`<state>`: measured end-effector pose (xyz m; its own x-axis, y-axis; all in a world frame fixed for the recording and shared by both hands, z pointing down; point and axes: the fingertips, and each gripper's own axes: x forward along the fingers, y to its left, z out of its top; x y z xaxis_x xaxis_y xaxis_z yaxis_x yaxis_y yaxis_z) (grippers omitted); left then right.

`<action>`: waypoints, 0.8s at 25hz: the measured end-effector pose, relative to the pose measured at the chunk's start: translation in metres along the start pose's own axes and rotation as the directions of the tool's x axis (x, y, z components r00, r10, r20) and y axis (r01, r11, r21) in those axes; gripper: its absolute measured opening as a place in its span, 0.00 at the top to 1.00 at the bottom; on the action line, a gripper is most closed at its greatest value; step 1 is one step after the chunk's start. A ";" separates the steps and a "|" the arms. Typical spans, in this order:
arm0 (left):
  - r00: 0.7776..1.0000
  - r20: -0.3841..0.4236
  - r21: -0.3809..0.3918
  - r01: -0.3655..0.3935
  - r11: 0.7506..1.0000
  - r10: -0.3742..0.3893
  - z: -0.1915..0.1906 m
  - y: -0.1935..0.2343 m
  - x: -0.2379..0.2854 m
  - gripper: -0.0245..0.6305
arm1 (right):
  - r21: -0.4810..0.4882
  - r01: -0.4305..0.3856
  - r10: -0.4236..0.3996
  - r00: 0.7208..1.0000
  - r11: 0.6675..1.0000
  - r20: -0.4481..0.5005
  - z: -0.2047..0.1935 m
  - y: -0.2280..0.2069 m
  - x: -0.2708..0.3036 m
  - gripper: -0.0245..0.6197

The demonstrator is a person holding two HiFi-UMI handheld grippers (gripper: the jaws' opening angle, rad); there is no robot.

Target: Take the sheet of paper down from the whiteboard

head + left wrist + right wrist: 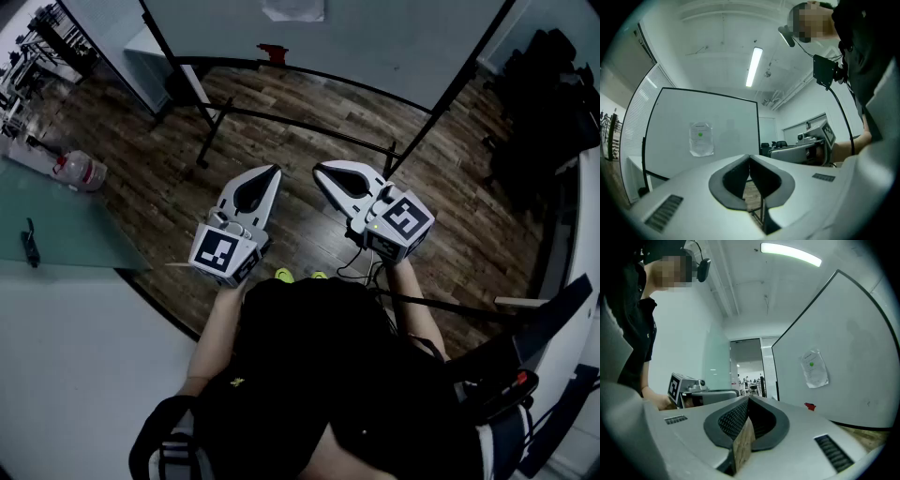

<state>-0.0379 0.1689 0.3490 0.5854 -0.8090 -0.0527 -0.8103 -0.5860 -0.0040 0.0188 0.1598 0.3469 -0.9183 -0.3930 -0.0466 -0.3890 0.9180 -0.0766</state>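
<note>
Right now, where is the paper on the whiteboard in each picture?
Head view: the sheet of paper is at the very top edge, near the middle.
Left gripper view: the sheet of paper is left of centre.
Right gripper view: the sheet of paper is right of centre.
Shared landmark: the whiteboard it hangs on.

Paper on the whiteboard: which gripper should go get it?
Probably left. The left gripper faces the whiteboard squarely, with the paper nearer its view's middle; the right gripper sees it slantwise. Both are shut, empty.

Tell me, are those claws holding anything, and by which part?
Nothing: left gripper and right gripper are both shut and empty; the sheet of paper hangs on the whiteboard.
</note>
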 end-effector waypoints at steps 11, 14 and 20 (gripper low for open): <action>1.000 -0.009 -0.009 -0.006 1.000 0.006 -0.003 -0.010 0.012 0.95 | 0.011 -0.007 0.007 1.000 1.000 0.021 0.005 -0.011 -0.014 0.96; 1.000 -0.009 -0.013 -0.011 1.000 0.011 -0.005 -0.014 0.015 0.95 | 0.025 -0.015 0.015 1.000 1.000 0.011 0.000 -0.012 -0.016 0.96; 0.999 -0.007 -0.013 -0.037 0.999 0.037 -0.007 -0.015 0.024 0.95 | 0.033 -0.033 0.033 0.999 0.999 -0.012 -0.001 -0.020 -0.022 0.96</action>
<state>-0.0112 0.1584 0.3548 0.5553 -0.8304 -0.0458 -0.8309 -0.5563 0.0113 0.0467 0.1499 0.3506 -0.9315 -0.3618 -0.0373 -0.3562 0.9282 -0.1080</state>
